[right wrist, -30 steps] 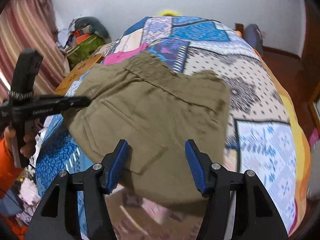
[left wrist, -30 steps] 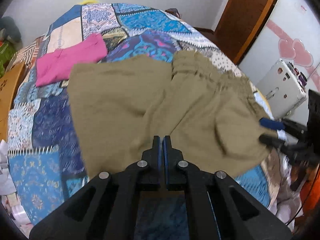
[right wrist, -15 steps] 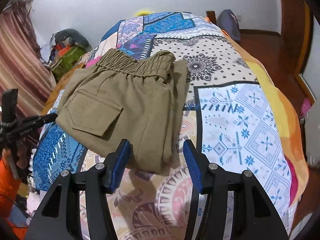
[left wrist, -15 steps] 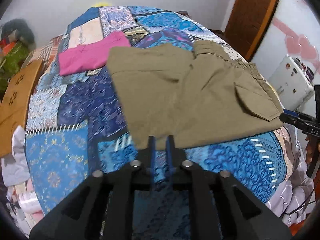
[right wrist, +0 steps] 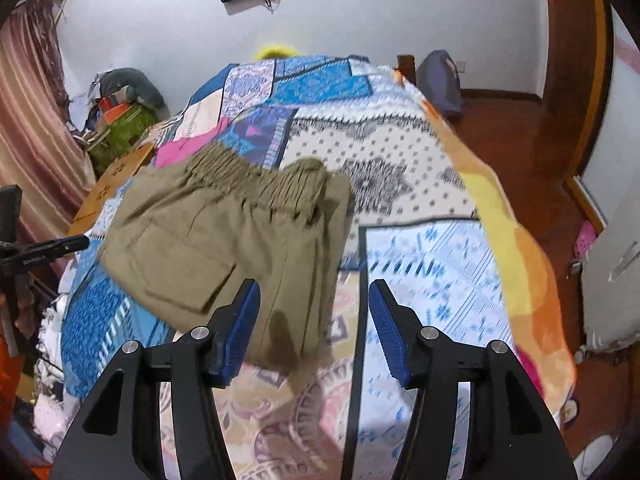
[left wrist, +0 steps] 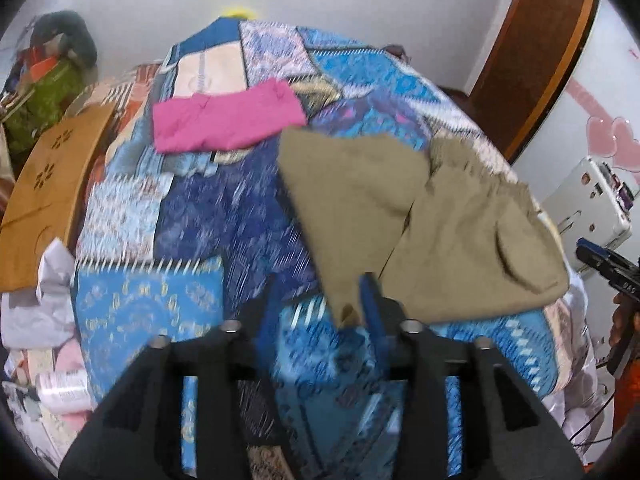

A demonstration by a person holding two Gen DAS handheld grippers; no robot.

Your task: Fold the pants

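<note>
While the pants (right wrist: pixel 224 248) lay folded on the bed (right wrist: pixel 420 184) w/ a corner sticking out, both grippers, left (left wrist: pixel 320 304) & right (right wrist: pixel 314 320), had jaws apart, empty, so prob. only tidying or a final fold was left.

The left wrist view looks forward along the left tool (left wrist: pixel 320 300), down across the bed (left wrist: pixel 168 208) from its near edge. The right wrist view looks along the right tool (right wrist: pixel 314 312) from beside it. Both share the khaki pants (left wrist: pixel 440 232) (right wrist: pixel 224 240), close below.
</note>
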